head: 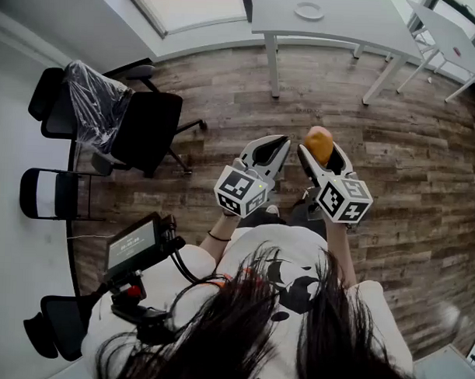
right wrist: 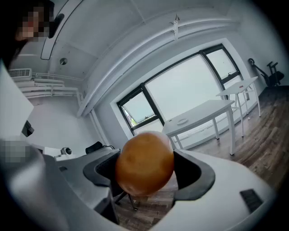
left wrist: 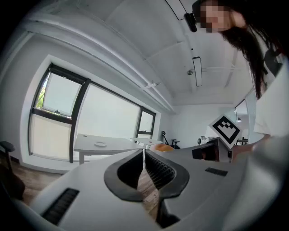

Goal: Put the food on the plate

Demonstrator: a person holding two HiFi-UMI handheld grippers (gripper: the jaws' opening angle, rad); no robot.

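Landmark: white table [head: 336, 25], at the far side of the wood floor [head: 425, 152], across from the person.
Plate [head: 309, 10]: on the table top, near its middle; looks empty.
Food [right wrist: 144, 162]: round, orange-brown, kind not clear; well short of the table, in the air over the floor.
Right gripper [head: 320, 153]: jaws spread wide and clamped on the food, one pad on each side.
Left gripper [left wrist: 144, 158]: jaw tips meet, nothing between them; just beside the right one.
Key relation: the plate lies almost straight ahead of the loaded right gripper, well apart from it.
Axis: the food is near round, so its turn matters little.
Nearer hand: both about as far from the table.
Judgement: carry not done; the next move needs a walk or long reach to the table.
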